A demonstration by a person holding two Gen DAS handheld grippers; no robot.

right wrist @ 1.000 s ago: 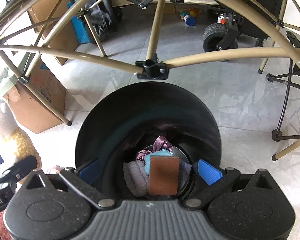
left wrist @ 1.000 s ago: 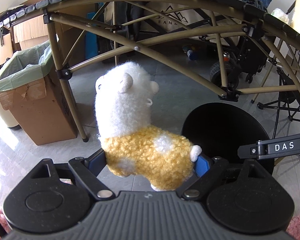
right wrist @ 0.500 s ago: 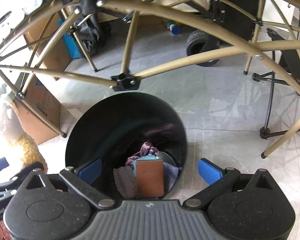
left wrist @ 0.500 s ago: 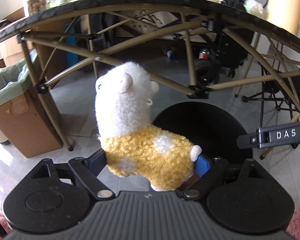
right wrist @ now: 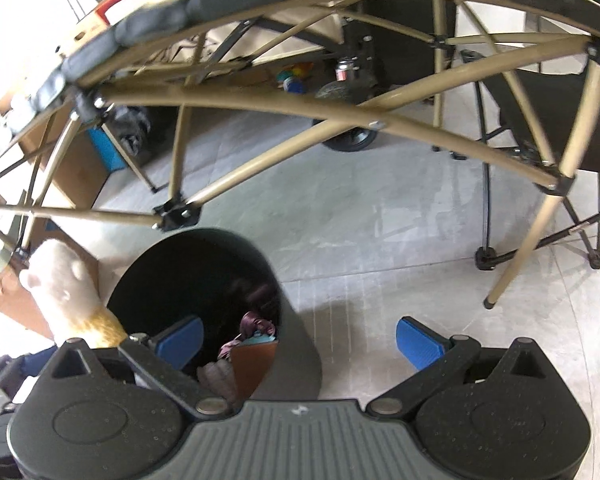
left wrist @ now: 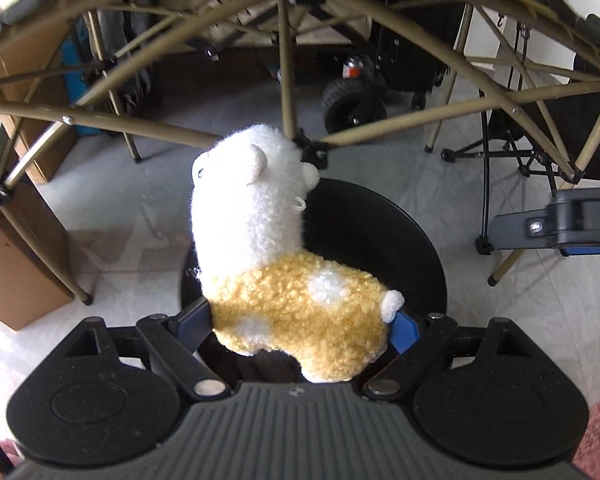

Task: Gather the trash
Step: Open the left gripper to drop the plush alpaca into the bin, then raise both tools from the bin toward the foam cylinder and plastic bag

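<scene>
My left gripper is shut on a plush alpaca with a white head and yellow body, and holds it over the mouth of a round black bin. The alpaca also shows at the left in the right wrist view. My right gripper is open and empty, above the right rim of the black bin. Inside the bin lie a brown rectangular pad, a purple cloth and a grey knitted item.
A folding table's tan metal frame arches over the tiled floor. A cardboard box stands at the left. A black wheel, a can and dark stands sit behind. A pink rug corner is at the lower right.
My left gripper has carried the alpaca to the right, over the black bin. My right gripper has drawn back and to the right, off the bin's centre.
</scene>
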